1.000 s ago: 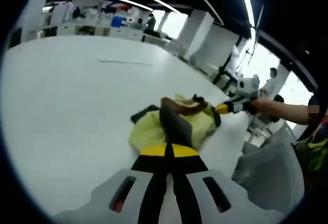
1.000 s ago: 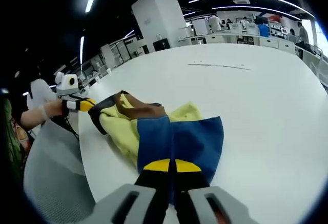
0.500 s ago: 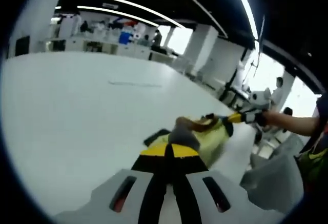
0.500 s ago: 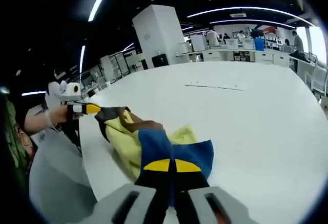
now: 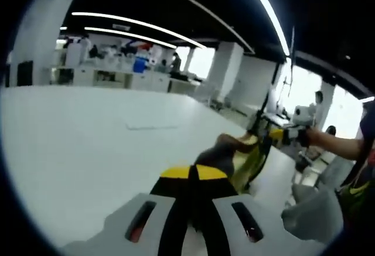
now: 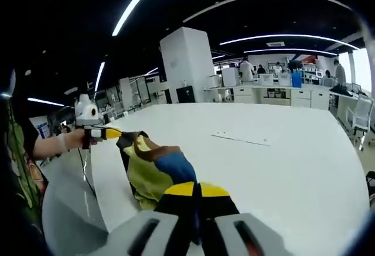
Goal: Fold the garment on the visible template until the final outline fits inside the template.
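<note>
While you hold the garment [image 6: 153,173] stretched above the white bench [image 6: 281,168], your left gripper [image 5: 195,173] and right gripper [image 6: 196,190] are each clamped on an edge. It looks light, limp and saggy, so I'd keep hold near corners. No label or writing is readable; the faint template line [image 6: 241,140] lies well apart.

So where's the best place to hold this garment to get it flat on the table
Judging by its pose, at two far-apart edge points: the garment hangs bunched between the left gripper and right gripper, both shut on it. Keep end grips, coming from opposite sides, and lower onto the table.
</note>
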A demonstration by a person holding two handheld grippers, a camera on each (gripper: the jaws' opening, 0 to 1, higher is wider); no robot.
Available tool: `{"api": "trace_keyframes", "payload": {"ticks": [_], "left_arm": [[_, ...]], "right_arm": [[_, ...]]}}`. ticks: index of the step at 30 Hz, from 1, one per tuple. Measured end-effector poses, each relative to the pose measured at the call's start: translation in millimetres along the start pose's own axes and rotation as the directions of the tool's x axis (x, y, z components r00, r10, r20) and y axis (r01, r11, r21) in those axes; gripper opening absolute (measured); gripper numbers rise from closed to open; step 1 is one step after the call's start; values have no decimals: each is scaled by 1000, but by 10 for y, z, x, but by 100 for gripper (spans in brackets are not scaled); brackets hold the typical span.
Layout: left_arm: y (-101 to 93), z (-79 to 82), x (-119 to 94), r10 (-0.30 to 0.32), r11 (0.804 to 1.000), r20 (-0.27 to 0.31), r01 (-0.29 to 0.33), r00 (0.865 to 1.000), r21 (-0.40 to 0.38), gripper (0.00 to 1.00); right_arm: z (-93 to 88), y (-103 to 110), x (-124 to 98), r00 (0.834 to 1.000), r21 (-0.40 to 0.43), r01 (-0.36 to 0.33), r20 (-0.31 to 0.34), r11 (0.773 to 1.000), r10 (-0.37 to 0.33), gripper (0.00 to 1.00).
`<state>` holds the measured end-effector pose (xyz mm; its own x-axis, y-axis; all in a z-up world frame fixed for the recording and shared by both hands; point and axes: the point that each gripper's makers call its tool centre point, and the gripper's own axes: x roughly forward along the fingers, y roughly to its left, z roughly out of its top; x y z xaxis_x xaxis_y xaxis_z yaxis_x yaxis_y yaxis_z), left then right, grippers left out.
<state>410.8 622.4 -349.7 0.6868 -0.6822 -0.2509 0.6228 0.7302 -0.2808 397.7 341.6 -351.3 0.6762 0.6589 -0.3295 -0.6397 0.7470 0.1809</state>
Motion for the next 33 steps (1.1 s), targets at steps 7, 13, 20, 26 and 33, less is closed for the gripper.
{"api": "trace_keyframes", "payload": {"ticks": [7, 13, 20, 26, 33], "left_arm": [[-12, 338, -17, -9, 999, 68, 7, 998, 31, 0], [-19, 608, -69, -12, 998, 123, 5, 992, 56, 0], [39, 910, -152, -15, 996, 187, -2, 982, 90, 0], [17, 1227, -233, -27, 992, 258, -5, 966, 125, 0], [26, 1421, -208, -42, 987, 287, -5, 957, 161, 0]], "right_arm": [[358, 64, -51, 998, -52, 0, 63, 999, 3, 0], [632, 131, -113, 993, -90, -7, 113, 996, 17, 0], [869, 211, -176, 987, -123, -18, 156, 992, 37, 0], [1135, 267, -244, 977, -149, -23, 208, 989, 54, 0], [1362, 202, -238, 966, -163, -21, 252, 986, 62, 0]]}}
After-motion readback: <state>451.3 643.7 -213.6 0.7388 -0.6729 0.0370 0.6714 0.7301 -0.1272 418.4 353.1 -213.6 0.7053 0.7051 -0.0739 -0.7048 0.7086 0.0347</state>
